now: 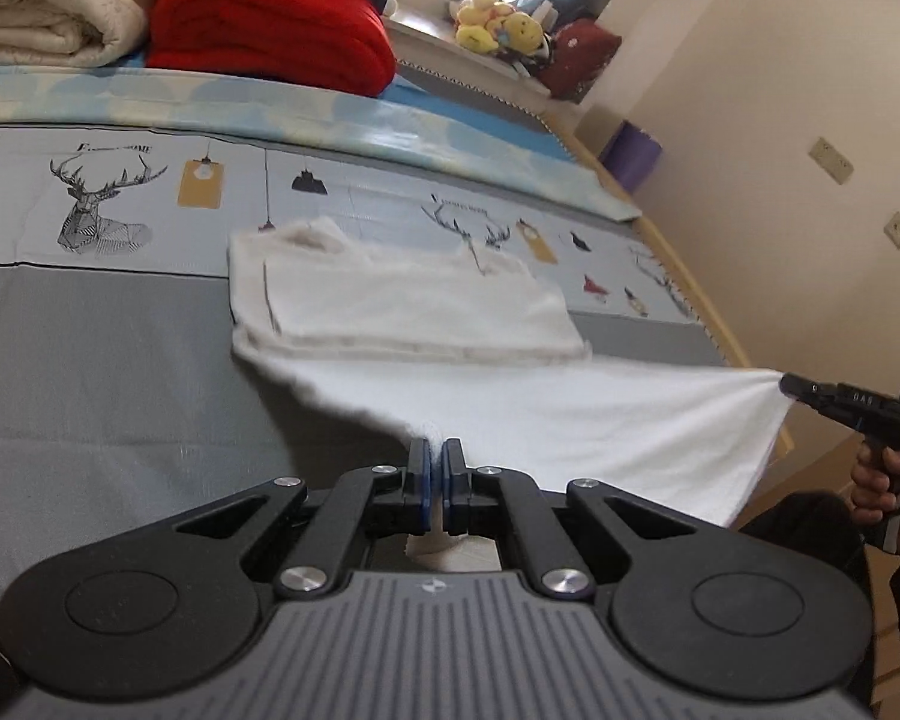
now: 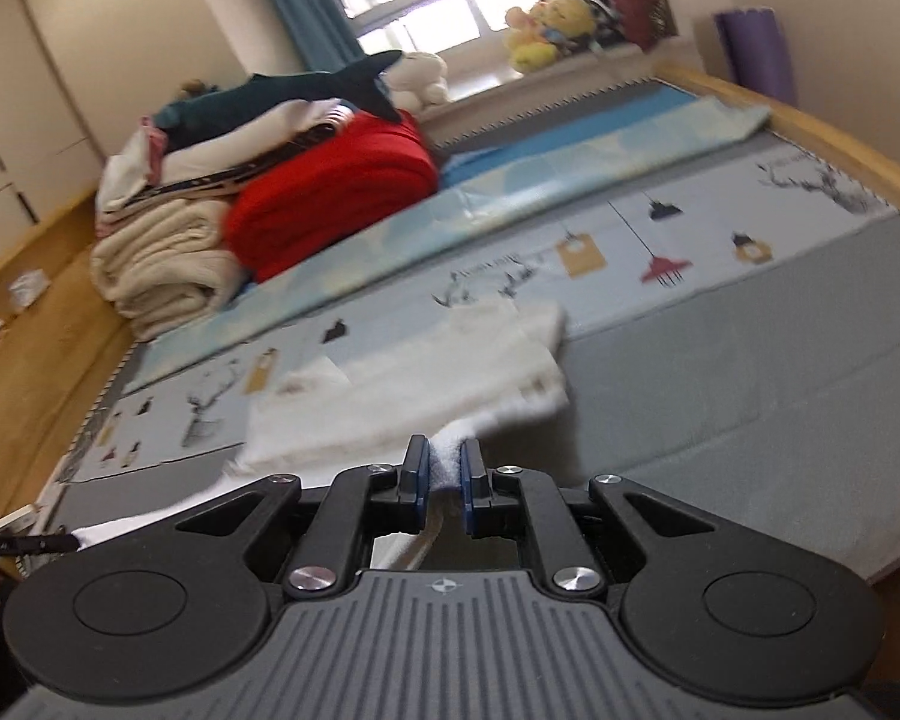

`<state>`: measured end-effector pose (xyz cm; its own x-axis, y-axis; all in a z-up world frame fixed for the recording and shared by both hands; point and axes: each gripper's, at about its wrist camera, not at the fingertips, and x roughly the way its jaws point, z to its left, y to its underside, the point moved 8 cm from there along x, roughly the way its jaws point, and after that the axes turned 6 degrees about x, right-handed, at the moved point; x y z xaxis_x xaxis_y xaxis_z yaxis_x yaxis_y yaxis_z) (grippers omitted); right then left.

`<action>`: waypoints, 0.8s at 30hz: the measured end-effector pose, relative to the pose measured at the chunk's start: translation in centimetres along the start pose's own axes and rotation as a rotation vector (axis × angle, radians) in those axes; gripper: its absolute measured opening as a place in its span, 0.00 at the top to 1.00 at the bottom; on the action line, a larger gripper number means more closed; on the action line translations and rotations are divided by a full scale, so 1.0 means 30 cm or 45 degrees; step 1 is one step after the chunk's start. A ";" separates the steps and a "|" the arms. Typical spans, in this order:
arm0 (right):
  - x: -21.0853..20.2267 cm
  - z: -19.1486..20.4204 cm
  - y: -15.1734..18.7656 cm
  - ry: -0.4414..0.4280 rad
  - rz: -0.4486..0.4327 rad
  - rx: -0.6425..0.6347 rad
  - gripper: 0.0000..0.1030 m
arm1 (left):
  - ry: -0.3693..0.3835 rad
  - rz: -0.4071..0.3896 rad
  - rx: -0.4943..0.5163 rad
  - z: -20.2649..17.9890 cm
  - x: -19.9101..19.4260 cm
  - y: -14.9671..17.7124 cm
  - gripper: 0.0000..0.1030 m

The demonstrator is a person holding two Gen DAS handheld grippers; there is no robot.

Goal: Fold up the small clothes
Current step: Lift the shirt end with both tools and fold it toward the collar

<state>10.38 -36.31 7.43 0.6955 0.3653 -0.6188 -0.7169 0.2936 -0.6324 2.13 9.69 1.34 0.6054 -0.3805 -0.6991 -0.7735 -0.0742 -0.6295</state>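
L gripper (image 1: 437, 450) is pinching one near corner of the white cloth (image 1: 570, 420), jaws pressed tight; R gripper (image 2: 444, 450) is clamping the other corner. Near edge is hanging taut btwn them above the grey bed (image 1: 90, 390), far part lying folded on it. Open mattress is showing both sides; blankets (image 1: 270, 24) are sitting well back.

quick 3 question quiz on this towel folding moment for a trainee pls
1. True or false: the left gripper is shut on the white towel.
2. What holds the towel's other corner? A) the right gripper B) a bare hand C) nothing
3. Which bright-coloured folded item lies beside the cream blanket at the far side of the bed?

Key
1. True: cloth is pinched between its pads.
2. A: it is shut on the towel, whose near edge stretches between both grippers.
3. The red blanket.
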 end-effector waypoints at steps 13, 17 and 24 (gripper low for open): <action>0.437 -0.069 -0.252 0.176 0.146 0.037 0.90 | -0.236 0.269 0.039 0.351 0.456 -0.313 0.97; 0.636 -0.100 -0.316 0.220 0.179 0.036 0.90 | -0.270 0.303 -0.041 0.478 0.608 -0.366 0.97; 0.893 -0.166 -0.288 0.299 0.288 0.038 0.90 | -0.307 0.371 -0.073 0.583 0.778 -0.378 0.97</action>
<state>35.44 -33.47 -6.01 0.5083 0.2118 -0.8347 -0.8532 0.2553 -0.4548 28.31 17.78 -13.78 0.3803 -0.1663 -0.9098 -0.9247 -0.0492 -0.3775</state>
